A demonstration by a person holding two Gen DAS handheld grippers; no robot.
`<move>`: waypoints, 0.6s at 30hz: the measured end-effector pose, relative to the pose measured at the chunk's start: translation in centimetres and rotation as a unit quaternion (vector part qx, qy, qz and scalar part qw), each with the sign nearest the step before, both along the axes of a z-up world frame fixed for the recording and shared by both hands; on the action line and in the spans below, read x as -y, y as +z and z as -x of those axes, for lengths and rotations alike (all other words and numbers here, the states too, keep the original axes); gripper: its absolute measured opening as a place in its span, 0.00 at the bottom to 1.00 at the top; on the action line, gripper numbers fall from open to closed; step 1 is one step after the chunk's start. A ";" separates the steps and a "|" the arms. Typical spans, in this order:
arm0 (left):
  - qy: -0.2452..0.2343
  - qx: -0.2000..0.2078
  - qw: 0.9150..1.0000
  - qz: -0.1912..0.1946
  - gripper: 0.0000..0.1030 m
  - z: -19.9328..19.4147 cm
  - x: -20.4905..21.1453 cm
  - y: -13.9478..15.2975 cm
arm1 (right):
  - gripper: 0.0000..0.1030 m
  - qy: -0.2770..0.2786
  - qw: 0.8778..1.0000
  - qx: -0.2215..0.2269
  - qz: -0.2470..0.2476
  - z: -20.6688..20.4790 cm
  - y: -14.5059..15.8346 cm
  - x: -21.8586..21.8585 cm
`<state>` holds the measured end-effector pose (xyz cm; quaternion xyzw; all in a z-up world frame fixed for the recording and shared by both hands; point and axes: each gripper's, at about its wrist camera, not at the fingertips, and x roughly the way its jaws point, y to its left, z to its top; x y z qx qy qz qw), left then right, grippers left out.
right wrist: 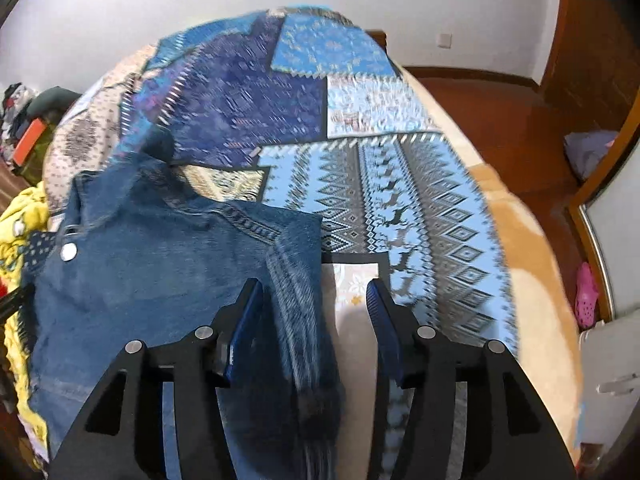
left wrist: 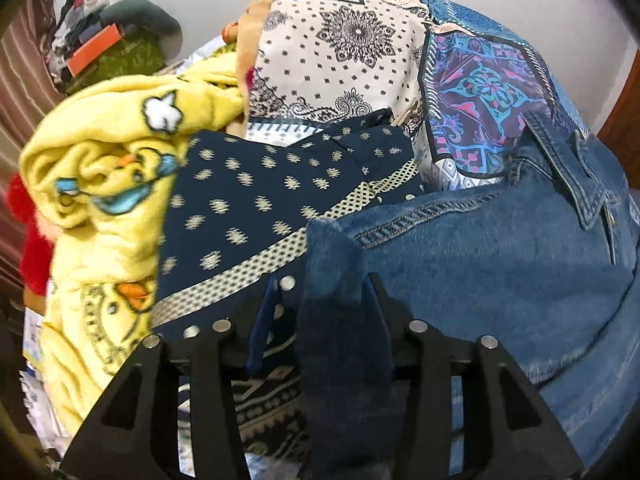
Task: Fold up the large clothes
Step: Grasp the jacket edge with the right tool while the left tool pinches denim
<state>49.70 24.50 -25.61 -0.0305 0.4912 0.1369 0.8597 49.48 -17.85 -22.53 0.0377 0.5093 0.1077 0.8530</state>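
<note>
A blue denim jacket (left wrist: 500, 248) lies spread on the patchwork bedspread (left wrist: 340, 48). In the left wrist view my left gripper (left wrist: 324, 292) stands open over the jacket's left edge; a fold of denim runs between its fingers and a gap shows beside the left pad. In the right wrist view the denim jacket (right wrist: 160, 264) fills the lower left, collar and a metal button at the far side. My right gripper (right wrist: 314, 300) is open too. A denim sleeve hangs loose between its fingers, with bare bedspread (right wrist: 400, 200) showing beside the right pad.
A navy garment with pale motifs (left wrist: 248, 200) and a crumpled yellow cartoon blanket (left wrist: 100, 168) lie left of the jacket. Clutter with an orange box (left wrist: 92, 44) sits at the back left. A beige blanket edge (right wrist: 532, 280), wooden floor (right wrist: 500, 112) and a pink shoe (right wrist: 586, 296) are to the right.
</note>
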 end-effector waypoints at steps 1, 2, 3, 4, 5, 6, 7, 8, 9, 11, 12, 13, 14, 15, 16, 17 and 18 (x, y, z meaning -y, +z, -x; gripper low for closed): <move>0.001 0.001 1.000 0.001 0.43 0.5 0.1 0.5 | 0.49 0.003 1.000 0.005 0.000 0.4 0.6 0.1; 0.001 0.005 1.000 0.006 0.43 1.0 0.1 1.2 | 0.49 0.006 1.000 0.016 0.001 1.2 1.7 0.3; -0.001 0.010 1.000 0.012 0.43 1.6 0.2 1.9 | 0.49 0.009 1.000 0.026 0.006 1.9 2.7 0.3; -0.004 0.019 1.000 0.019 0.43 2.4 0.3 2.9 | 0.49 0.012 0.999 0.033 0.008 2.4 3.2 0.2; -0.005 0.024 0.999 0.020 0.43 3.0 0.5 3.6 | 0.49 0.017 0.999 0.041 0.009 3.0 4.1 0.3; -0.008 0.033 0.999 0.022 0.44 3.9 0.8 4.8 | 0.49 0.022 0.998 0.053 0.008 4.2 5.4 0.4; -0.012 0.041 0.999 0.022 0.45 4.7 1.0 5.6 | 0.49 0.025 0.998 0.063 0.007 5.0 6.3 0.5; -0.016 0.050 0.998 0.023 0.49 5.6 1.3 6.6 | 0.50 0.028 0.997 0.073 0.005 6.0 7.2 0.6; -0.021 0.062 0.998 0.021 0.51 6.9 1.6 7.7 | 0.52 0.031 0.996 0.082 0.001 7.0 8.1 0.8; -0.030 0.080 0.996 0.012 0.54 9.1 2.4 9.6 | 0.57 0.037 0.994 0.102 -0.008 8.9 9.8 1.1; -0.033 0.086 0.996 0.008 0.55 10.0 2.7 10.3 | 0.58 0.040 0.993 0.111 -0.012 10.1 10.6 1.3; -0.040 0.092 0.995 0.006 0.55 11.2 3.1 11.1 | 0.60 0.042 0.992 0.119 -0.014 10.7 11.1 1.2; -0.046 0.098 0.994 0.007 0.55 12.5 3.6 11.8 | 0.61 0.045 0.991 0.129 -0.015 12.0 11.9 1.4; -0.050 0.102 0.993 0.007 0.56 13.4 3.9 12.3 | 0.64 0.047 0.989 0.136 -0.016 13.0 12.4 1.5; -0.055 0.110 0.992 0.007 0.58 14.7 4.3 12.9 | 0.68 0.050 0.988 0.142 -0.019 14.0 12.9 1.6; -0.060 0.117 0.991 0.006 0.62 16.0 4.7 13.4 | 0.70 0.052 0.988 0.146 -0.021 14.7 13.2 1.7; -0.064 0.125 0.990 0.002 0.64 17.2 5.1 13.7 | 0.75 0.055 0.987 0.152 -0.024 15.8 13.5 1.9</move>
